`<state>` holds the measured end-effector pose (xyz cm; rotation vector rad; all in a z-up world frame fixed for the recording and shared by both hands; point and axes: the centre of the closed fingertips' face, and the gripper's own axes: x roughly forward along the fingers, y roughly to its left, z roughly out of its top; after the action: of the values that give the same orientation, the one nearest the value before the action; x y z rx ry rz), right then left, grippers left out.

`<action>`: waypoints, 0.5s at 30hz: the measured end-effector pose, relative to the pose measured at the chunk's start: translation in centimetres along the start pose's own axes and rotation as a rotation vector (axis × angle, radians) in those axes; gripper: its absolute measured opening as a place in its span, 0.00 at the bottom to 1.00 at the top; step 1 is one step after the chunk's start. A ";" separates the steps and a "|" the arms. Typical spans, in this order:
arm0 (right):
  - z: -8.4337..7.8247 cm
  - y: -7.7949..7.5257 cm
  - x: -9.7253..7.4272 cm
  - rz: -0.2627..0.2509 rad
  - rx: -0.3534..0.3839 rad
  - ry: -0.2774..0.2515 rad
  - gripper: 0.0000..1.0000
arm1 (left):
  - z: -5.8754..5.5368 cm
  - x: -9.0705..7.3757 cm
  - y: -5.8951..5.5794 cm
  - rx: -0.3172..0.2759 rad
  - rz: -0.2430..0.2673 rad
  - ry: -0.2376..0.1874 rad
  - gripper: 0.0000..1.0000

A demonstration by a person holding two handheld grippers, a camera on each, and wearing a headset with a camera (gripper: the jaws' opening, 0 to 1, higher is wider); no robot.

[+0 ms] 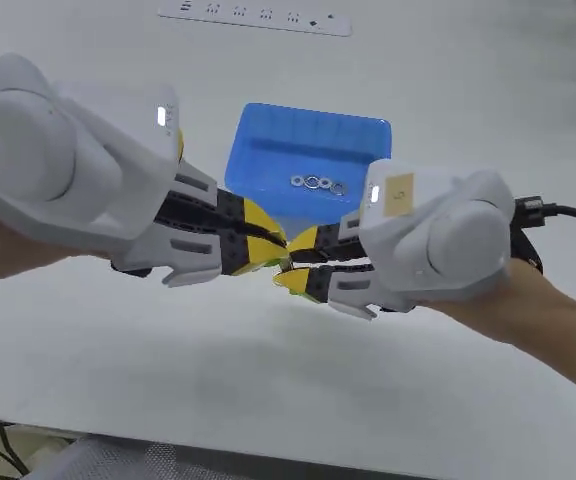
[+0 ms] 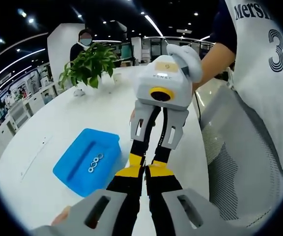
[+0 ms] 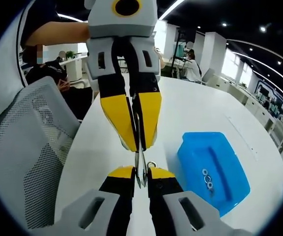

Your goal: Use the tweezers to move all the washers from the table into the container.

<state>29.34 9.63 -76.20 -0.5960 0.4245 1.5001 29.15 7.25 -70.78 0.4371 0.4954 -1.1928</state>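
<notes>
**Tweezers gripped between two grippers above the table, three washers in the container**

The tweezers (image 3: 139,158) are a thin metal pair held over a white table (image 1: 268,380), where the two hand-held grippers meet tip to tip. In the right gripper view, the left gripper (image 1: 280,250) comes in from the top. Its yellow fingers (image 3: 119,118) are pressed together on the upper part of the tweezers. The right gripper (image 1: 296,262) has its jaws drawn close around the lower end, pinching it.

A single washer (image 3: 152,164) shows just beside the tweezers, near the right gripper's jaws. I cannot tell whether it lies on the table or touches the tweezers.

Beyond the grippers, a shallow blue container (image 1: 308,112) sits on the table. Three washers (image 1: 313,182) lie in a short row inside it, touching one another.

A white power strip (image 1: 253,15) lies at the far edge of the table. In the left gripper view, a green potted plant (image 2: 87,64) stands on the table, well apart from the container.
</notes>
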 end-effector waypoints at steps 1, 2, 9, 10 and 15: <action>-0.1 0.0 0.1 0.002 0.008 0.000 0.11 | -0.1 0.0 0.0 -0.003 -0.002 0.001 0.07; -0.1 0.0 0.1 0.001 0.010 0.000 0.11 | -0.1 0.1 0.1 -0.002 -0.001 0.002 0.07; -0.1 0.2 0.8 0.014 0.021 -0.004 0.11 | -0.6 0.1 0.1 0.000 -0.006 0.016 0.07; 0.0 0.1 0.9 0.016 0.022 -0.007 0.11 | -0.6 0.0 0.1 -0.002 -0.004 0.017 0.07; 0.2 0.1 1.3 0.020 0.027 -0.014 0.11 | -0.8 -0.1 0.3 -0.006 0.002 0.016 0.07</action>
<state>29.23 10.80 -76.86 -0.5618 0.4406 1.5151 29.29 7.81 -71.36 0.4426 0.5118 -1.1860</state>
